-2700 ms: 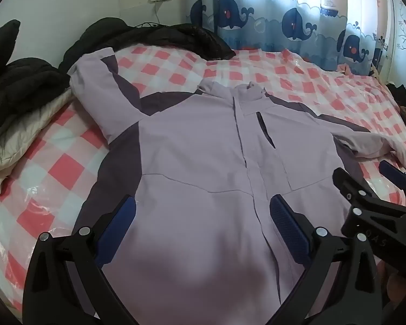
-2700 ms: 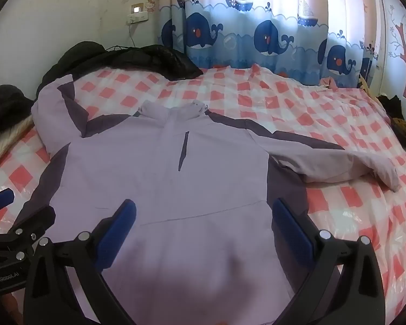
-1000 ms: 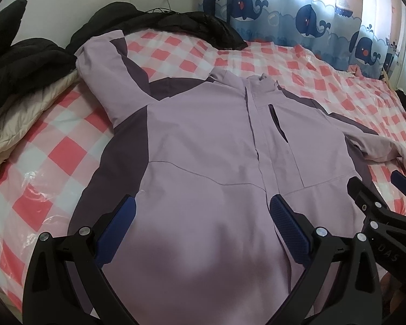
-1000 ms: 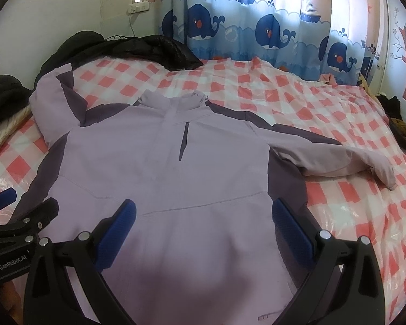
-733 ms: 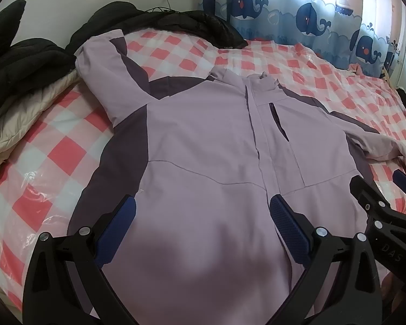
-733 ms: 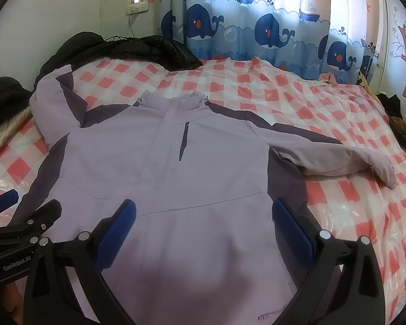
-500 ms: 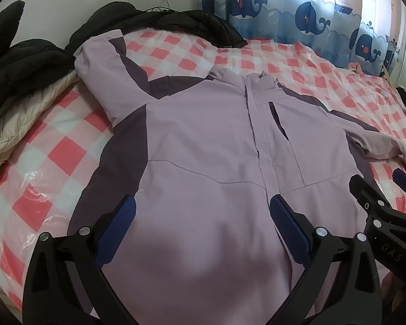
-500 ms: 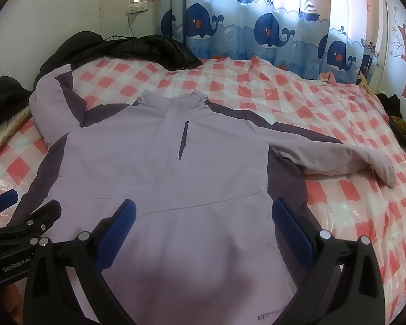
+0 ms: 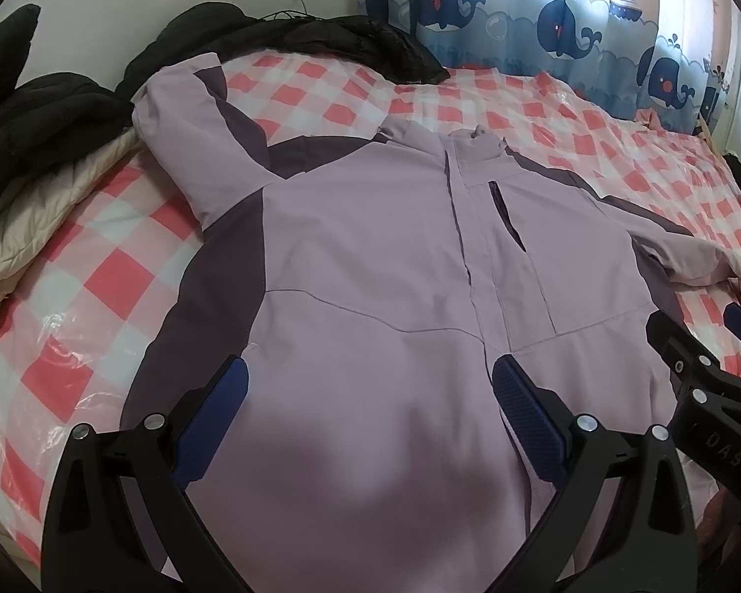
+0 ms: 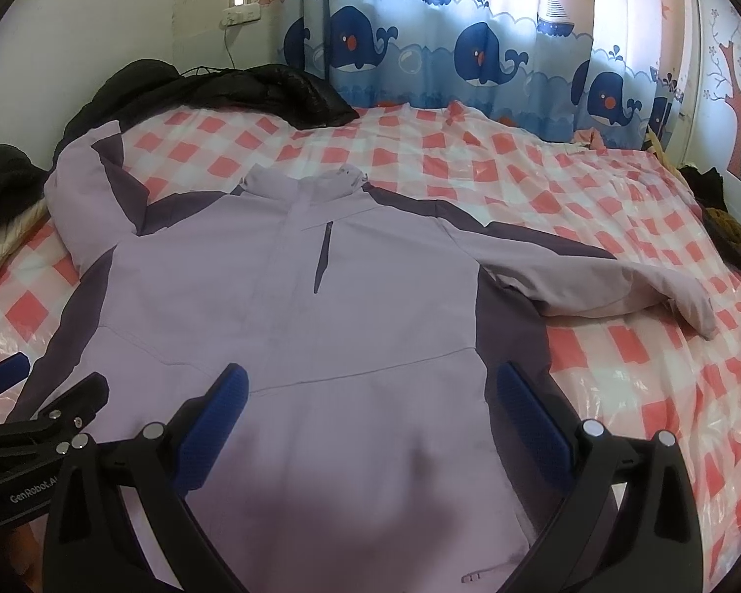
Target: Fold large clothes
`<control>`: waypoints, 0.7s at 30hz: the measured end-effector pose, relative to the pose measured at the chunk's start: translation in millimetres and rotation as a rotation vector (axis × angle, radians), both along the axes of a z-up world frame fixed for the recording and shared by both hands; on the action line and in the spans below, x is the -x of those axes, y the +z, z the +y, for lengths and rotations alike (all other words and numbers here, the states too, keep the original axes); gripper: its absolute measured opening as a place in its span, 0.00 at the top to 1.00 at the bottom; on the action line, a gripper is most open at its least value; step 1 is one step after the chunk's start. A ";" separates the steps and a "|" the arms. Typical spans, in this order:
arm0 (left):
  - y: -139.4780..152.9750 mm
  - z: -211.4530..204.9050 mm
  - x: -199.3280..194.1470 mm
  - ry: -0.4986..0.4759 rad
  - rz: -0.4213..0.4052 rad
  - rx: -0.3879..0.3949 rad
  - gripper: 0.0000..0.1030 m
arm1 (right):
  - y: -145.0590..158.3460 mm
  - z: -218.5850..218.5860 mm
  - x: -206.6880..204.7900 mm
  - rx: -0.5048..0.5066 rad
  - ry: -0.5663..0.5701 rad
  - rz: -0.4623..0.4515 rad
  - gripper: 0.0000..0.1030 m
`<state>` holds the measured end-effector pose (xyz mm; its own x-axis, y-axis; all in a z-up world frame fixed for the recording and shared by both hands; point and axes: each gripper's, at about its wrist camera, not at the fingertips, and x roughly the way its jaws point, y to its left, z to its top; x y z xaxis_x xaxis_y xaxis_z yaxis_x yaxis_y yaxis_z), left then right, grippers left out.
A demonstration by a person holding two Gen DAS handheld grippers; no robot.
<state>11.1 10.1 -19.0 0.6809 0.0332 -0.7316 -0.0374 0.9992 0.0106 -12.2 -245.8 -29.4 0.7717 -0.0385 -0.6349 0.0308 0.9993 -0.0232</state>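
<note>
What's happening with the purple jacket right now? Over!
Left hand-held gripper open, right hand-held gripper open, both empty above the hem. Lilac-and-dark-purple zip jacket flat, face up, sleeves spread, unfolded. Black padded coats at bed's far edge, clear of it.

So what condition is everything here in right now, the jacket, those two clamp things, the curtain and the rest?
Lilac jacket: spread flat, front up, unfolded, closed down the front.
Its chest pocket: open slit.
Left gripper: open, holding nothing.
Right gripper: open, holding nothing.
Whale curtain: drawn shut.
Black coats: heaped, unfolded, at the bed's far edge.
Checked bed cover: spread out, wrinkled.
</note>
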 end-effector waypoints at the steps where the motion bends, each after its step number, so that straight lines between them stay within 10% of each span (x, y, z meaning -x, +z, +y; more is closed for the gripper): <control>1: 0.8 -0.3 -0.4 0.000 0.001 0.002 0.08 | 0.0 0.2 -0.3 0.000 0.001 0.001 0.06; 21: 8.1 -8.3 5.7 -0.006 -0.023 -0.040 0.08 | -4.7 -1.1 -1.9 -0.037 0.023 0.021 0.06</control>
<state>5.3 1.7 -10.9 0.6975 0.0576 -0.7142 -0.0317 0.9983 0.0494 -10.3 -246.9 -34.1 0.7588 0.0030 -0.6513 0.0076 0.9999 0.0135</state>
